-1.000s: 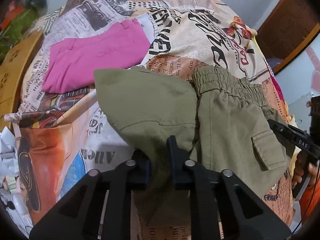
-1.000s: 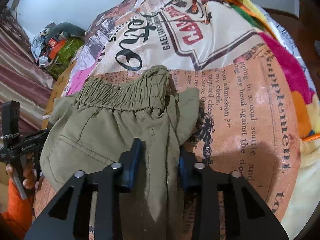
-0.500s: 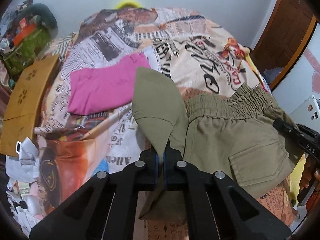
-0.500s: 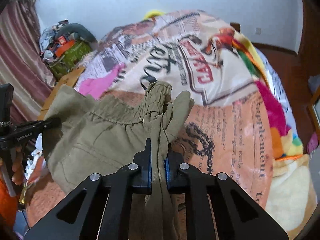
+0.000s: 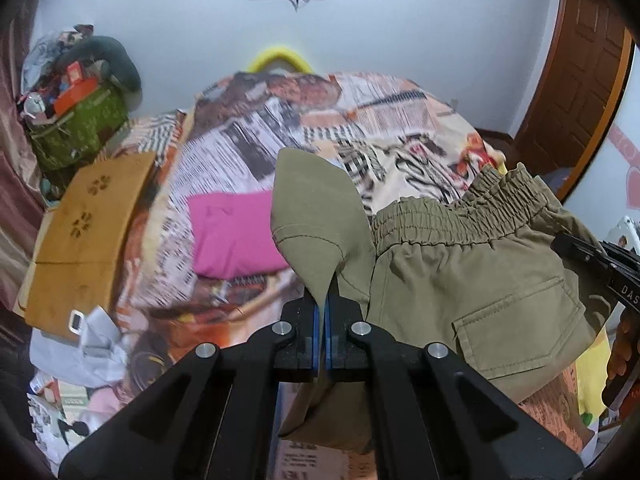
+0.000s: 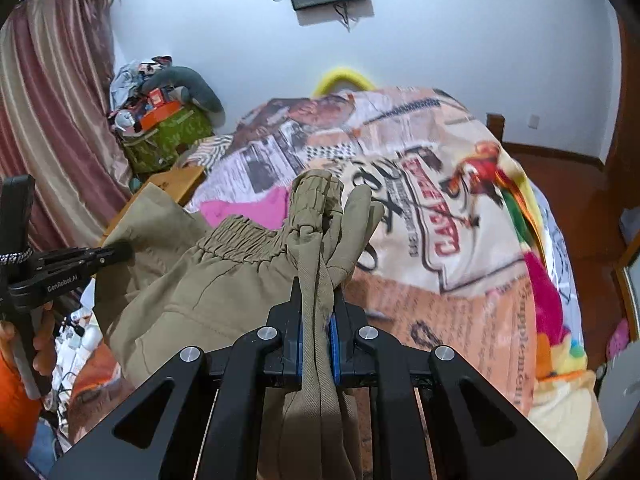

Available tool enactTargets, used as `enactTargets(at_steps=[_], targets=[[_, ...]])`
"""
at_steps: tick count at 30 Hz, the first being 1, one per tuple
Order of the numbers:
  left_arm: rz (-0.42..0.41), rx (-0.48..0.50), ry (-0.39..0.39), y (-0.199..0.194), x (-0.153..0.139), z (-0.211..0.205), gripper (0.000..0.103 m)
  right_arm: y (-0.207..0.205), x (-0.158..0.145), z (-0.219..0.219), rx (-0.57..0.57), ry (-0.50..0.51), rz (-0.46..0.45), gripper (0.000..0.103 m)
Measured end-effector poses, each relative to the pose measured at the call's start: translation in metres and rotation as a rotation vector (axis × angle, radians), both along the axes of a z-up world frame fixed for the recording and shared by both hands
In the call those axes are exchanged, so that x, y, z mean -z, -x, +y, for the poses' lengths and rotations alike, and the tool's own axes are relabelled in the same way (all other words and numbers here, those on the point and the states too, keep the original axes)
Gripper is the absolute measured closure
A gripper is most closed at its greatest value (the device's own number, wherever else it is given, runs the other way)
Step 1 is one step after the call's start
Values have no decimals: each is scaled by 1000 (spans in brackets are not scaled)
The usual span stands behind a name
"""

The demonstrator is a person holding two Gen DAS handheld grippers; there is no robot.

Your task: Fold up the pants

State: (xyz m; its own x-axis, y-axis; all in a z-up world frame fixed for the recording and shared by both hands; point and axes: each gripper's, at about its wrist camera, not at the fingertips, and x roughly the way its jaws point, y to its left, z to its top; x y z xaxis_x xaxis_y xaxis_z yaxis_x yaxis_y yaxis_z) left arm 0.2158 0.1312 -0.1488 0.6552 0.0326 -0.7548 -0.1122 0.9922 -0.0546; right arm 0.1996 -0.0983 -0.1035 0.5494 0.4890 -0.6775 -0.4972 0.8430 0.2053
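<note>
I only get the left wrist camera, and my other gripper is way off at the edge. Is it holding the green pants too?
Observer: Yes. In the right wrist view, the right gripper is shut on a bunched strip of the green pants.
Operator: Which bit of them?
Observer: The end of the stretchy waistband. It sticks up just past the fingers.
Operator: Do you see my left one from there?
Observer: Yes. The left gripper pinches the other corner of the pants, and a hand is wrapped around its handle.
</note>
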Motion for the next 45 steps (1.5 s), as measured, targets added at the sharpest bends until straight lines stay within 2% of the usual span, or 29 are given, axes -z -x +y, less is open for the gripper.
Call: enactTargets(at_steps=[10, 16, 21, 30, 35, 41, 45], targets=[[-66, -77, -36, -19, -22, 57, 102, -26, -20, 59, -65, -6, -69, 95], [-69, -132, -60, -43, -17, 94, 102, -56, -18, 98, -86, -27, -73, 95], [-55, -183, -72, -70, -1, 127, 102, -80, -6, 130, -106, -33, -61, 95], [27, -234, -103, -128, 56, 169, 101, -127, 38, 177, -129, 2, -29, 95], [90, -250, -78, -158, 104, 185, 101, -148, 67, 188, -124, 35, 3, 95], [168, -267, -93, -170, 151, 191, 101, -160, 102, 187, -116, 87, 69, 95], [214, -272, -73, -166, 170, 198, 92, -159, 115, 179, -115, 103, 101, 93]])
